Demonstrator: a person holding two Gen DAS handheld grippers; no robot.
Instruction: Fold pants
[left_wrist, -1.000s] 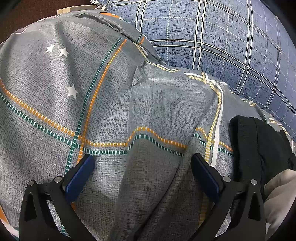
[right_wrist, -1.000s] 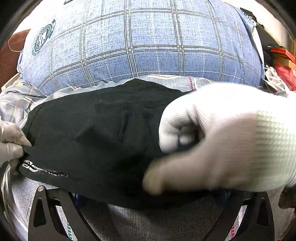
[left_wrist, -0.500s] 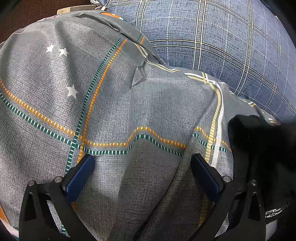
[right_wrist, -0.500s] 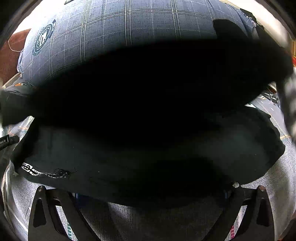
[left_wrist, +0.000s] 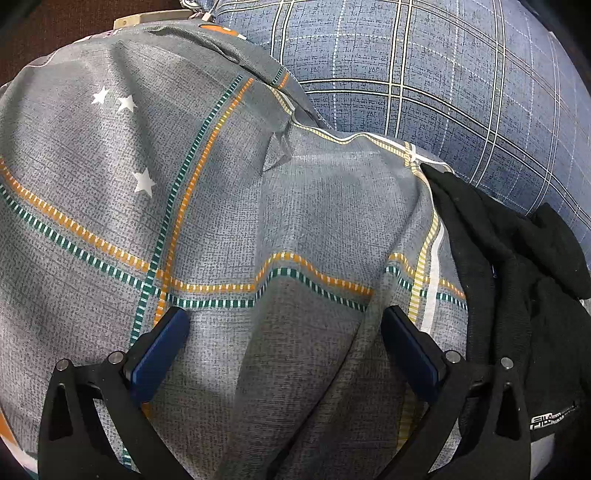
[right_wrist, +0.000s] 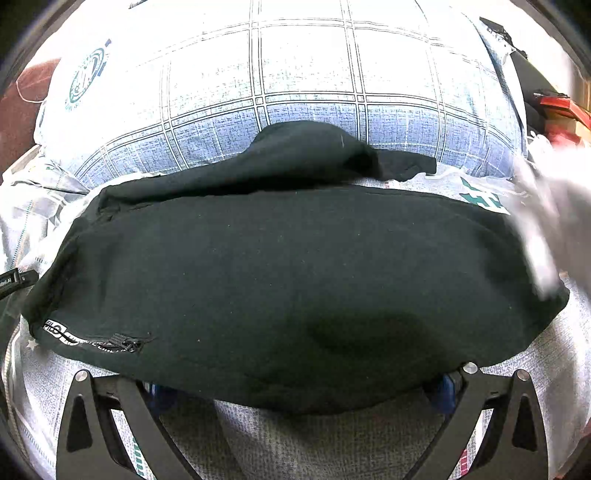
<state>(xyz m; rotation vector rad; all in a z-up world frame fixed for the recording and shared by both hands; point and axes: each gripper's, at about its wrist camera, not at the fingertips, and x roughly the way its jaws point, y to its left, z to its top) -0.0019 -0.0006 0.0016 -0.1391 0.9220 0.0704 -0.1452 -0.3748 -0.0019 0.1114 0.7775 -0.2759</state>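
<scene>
The black pants (right_wrist: 288, 280) lie folded in a wide flat bundle on the grey checked bedsheet (right_wrist: 317, 439), with a loose end (right_wrist: 402, 166) trailing toward the pillow. My right gripper (right_wrist: 301, 387) is open; the near edge of the pants covers its blue fingertips. In the left wrist view the pants (left_wrist: 524, 302) lie at the right edge. My left gripper (left_wrist: 284, 350) is open and empty over bare bedsheet (left_wrist: 184, 192), left of the pants.
A blue checked pillow (right_wrist: 280, 85) lies behind the pants, also in the left wrist view (left_wrist: 424, 66). A blurred white-gloved hand (right_wrist: 554, 229) is at the right edge. Red and dark items (right_wrist: 557, 107) sit at far right.
The gloved hands lifted and flipped the black fabric over, and the pants now lie flatter and wider. The right hand has pulled away to the right. Both grippers stayed put.
</scene>
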